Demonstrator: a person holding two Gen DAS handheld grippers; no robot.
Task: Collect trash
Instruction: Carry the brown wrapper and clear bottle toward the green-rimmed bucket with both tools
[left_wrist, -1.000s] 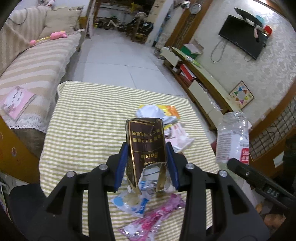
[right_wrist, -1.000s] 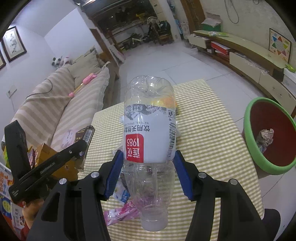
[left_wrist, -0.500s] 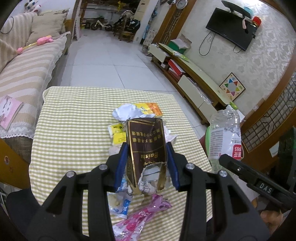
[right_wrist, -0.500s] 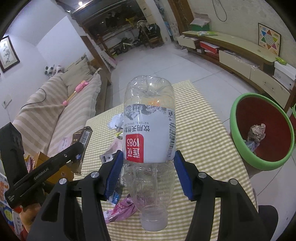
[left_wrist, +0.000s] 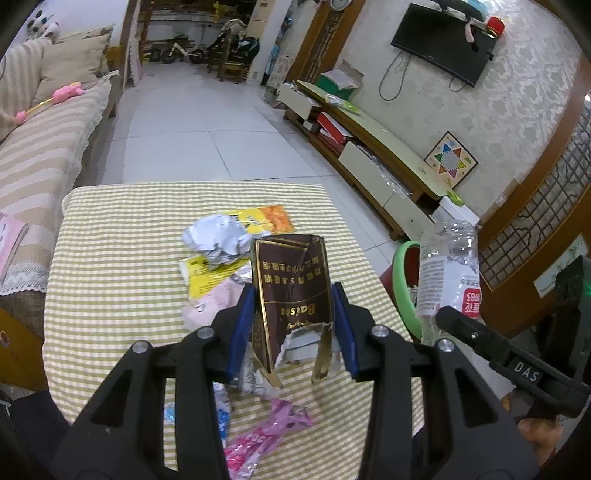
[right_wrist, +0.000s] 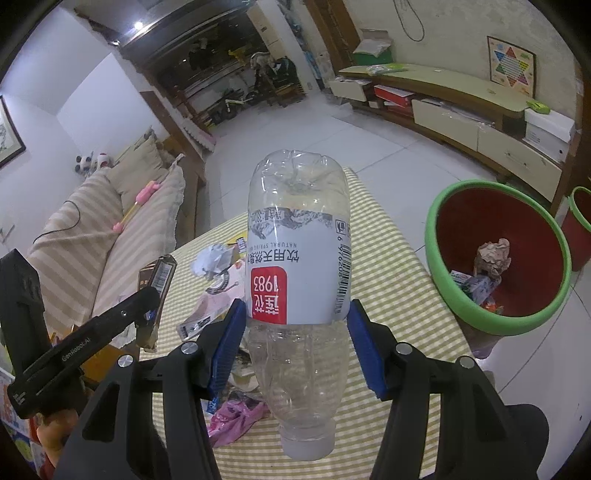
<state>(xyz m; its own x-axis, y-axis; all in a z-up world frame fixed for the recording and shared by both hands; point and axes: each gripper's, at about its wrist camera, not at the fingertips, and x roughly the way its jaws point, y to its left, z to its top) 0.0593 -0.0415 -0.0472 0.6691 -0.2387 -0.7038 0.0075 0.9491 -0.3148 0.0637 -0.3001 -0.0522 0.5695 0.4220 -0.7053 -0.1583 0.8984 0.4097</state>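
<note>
My left gripper (left_wrist: 293, 325) is shut on a torn brown and gold carton (left_wrist: 291, 291), held above the checked tablecloth (left_wrist: 122, 236). In the right wrist view my right gripper (right_wrist: 295, 339) is shut on an empty clear plastic bottle (right_wrist: 297, 258), cap end toward the camera, with a white label and a red patch. That bottle (left_wrist: 448, 266) also shows at the right of the left wrist view. Crumpled paper (left_wrist: 216, 240), yellow wrappers (left_wrist: 207, 273) and a pink wrapper (left_wrist: 266, 435) lie on the table. A green-rimmed red bin (right_wrist: 496, 254) stands to the right of the table with trash in it.
A striped sofa (left_wrist: 40, 147) runs along the left of the table. A low TV cabinet (left_wrist: 373, 147) lines the right wall, with tiled floor between. A second green-rimmed bin (right_wrist: 580, 221) shows behind the first. The left gripper (right_wrist: 147, 295) appears at the left of the right wrist view.
Both grippers have swung rightward with their loads still held. The green bin has come nearer the middle of the right wrist view and now shows in the left wrist view.
</note>
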